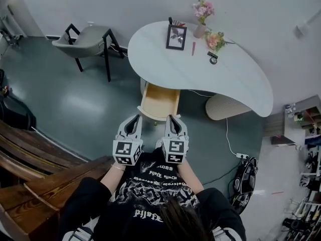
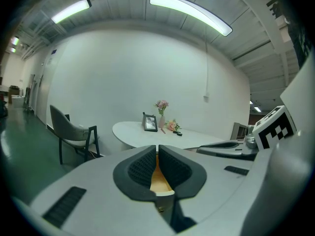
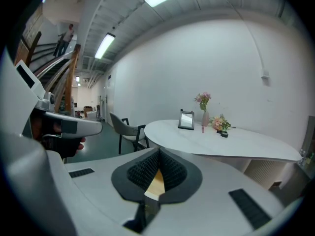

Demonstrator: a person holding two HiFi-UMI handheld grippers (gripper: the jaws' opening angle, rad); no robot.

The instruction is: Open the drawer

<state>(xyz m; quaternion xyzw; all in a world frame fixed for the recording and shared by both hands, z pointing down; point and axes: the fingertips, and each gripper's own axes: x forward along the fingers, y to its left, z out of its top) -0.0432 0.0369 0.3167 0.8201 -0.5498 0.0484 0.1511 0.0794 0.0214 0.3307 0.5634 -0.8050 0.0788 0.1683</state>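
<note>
Looking pretty much done to me: the drawer is already pulled well out from under the white tabletop, with its wooden inside showing. The left gripper and right gripper sit just at the drawer's front edge, both jaws closed on nothing. Maybe a bit more pull left, at most.

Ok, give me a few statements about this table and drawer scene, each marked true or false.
The drawer is pulled out of the white table. True.
The chair is tucked under the table. False: it stands well clear of the table.
A picture frame stands on the table near a vase of pink flowers. True.
The drawer is stuffed with papers. False: what shows of its inside is bare wood.
</note>
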